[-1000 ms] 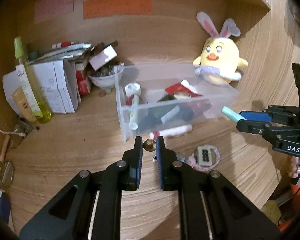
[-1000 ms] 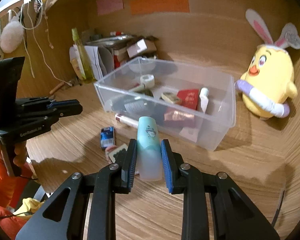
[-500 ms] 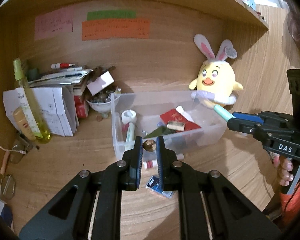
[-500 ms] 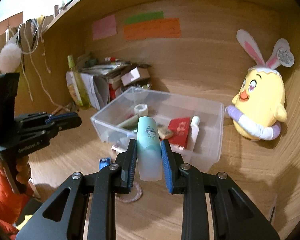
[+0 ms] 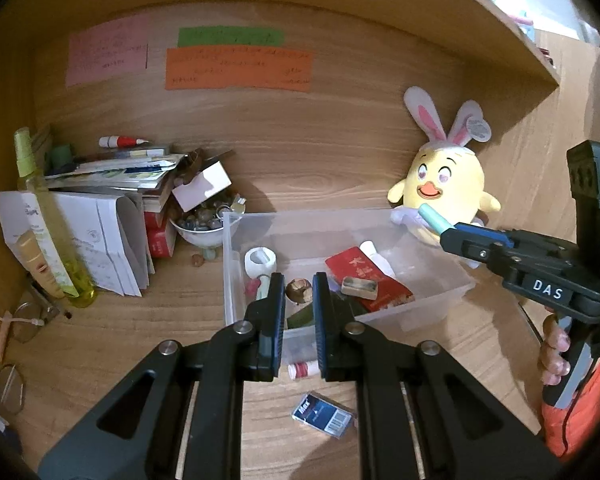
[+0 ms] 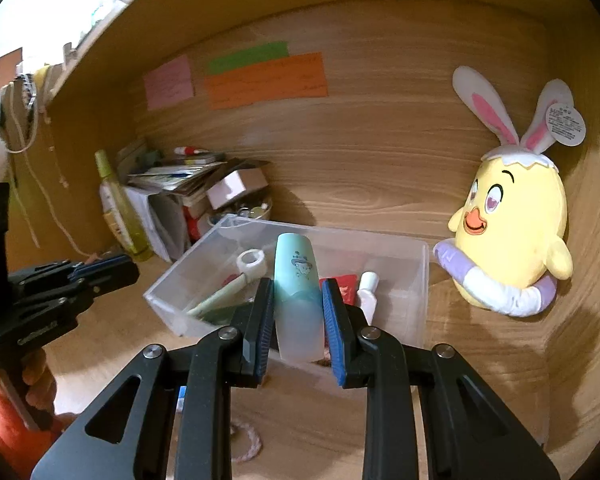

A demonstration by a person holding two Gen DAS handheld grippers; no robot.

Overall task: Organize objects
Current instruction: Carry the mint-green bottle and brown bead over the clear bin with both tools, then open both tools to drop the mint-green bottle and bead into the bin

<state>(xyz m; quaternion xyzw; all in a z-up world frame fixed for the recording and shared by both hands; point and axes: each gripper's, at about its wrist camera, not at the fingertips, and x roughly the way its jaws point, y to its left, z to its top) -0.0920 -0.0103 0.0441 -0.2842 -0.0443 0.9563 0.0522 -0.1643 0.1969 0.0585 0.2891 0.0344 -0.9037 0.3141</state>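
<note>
Left wrist view: left gripper fingers closed most of the way on a small brown round object, pinched at the tips, hanging over the near-left part of the clear bin. Right wrist view: right gripper fingers clamped on a mint-green tube, long axis along the fingers, capped end pointing forward and up over the bin's near wall. Both loads sit above or just short of the bin opening; bin lies straight ahead and below each. Left looks nearer to a drop, already over the interior. Blue packet and red-capped stick lie on the surface outside the bin.
</note>
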